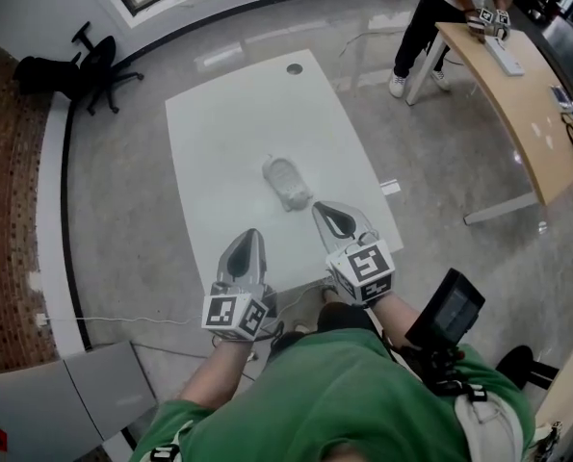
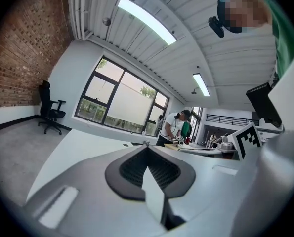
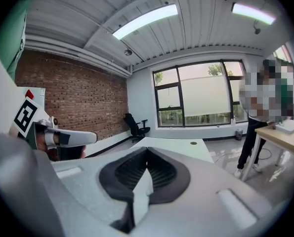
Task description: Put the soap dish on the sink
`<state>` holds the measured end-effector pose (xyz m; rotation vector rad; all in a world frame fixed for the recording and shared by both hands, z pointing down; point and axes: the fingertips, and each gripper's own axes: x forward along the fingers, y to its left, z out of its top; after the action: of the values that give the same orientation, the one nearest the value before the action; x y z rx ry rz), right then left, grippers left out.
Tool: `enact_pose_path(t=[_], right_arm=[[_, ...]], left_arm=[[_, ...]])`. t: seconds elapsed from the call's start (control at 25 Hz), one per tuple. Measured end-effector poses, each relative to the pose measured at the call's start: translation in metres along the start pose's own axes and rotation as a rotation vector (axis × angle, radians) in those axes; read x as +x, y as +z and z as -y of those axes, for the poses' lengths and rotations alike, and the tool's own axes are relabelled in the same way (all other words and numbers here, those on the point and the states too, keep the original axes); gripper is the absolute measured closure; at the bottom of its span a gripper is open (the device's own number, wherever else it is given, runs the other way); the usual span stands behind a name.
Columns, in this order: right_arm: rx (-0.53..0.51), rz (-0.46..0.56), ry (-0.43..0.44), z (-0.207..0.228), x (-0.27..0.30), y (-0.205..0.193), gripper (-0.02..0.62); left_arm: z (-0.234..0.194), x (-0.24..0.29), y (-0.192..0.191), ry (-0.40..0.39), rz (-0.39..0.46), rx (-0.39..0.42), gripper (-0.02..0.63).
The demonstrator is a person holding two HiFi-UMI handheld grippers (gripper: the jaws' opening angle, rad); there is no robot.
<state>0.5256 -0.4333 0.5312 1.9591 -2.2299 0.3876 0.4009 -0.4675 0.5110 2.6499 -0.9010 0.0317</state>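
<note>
The soap dish (image 1: pixel 286 183) sits mid-tabletop (image 1: pixel 228 114), at one o'clock from our left gripper (image 1: pixel 246 246) and eleven from our right gripper (image 1: pixel 330 216). All our fingers (image 2: pixel 132 172) are clenched on nothing. The dish looks light, hard and slippery, so we think pinching its rim is best.

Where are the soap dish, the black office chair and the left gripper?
soap dish (image 1: pixel 286 183), head view, its middle.
black office chair (image 1: pixel 102 62), head view, its seat.
left gripper (image 1: pixel 249 236), head view, its closed jaw tips.
</note>
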Motion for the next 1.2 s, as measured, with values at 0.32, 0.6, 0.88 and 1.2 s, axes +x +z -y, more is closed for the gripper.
enact_pose_path(t=[0.32,0.6,0.88,1.2], right_arm=[[-0.070,0.063,-0.058,-0.066,-0.051,0.027,0.592],[-0.087,0.088,-0.072,-0.102,-0.088,0.034,0.592],[-0.122,0.137,-0.067,-0.102,-0.117,0.047,0.592],[-0.121,0.175,0.024,-0.095,-0.159,0.055,0.592]], left_arm=[[0.014,-0.074,0.027,-0.051,0.088,0.016,0.600],[0.032,-0.107,0.030,-0.103,0.103,0.013,0.600],[0.063,-0.115,0.040,-0.119,0.138,0.035,0.600],[0.108,-0.122,0.041,-0.067,0.167,0.062,0.600]])
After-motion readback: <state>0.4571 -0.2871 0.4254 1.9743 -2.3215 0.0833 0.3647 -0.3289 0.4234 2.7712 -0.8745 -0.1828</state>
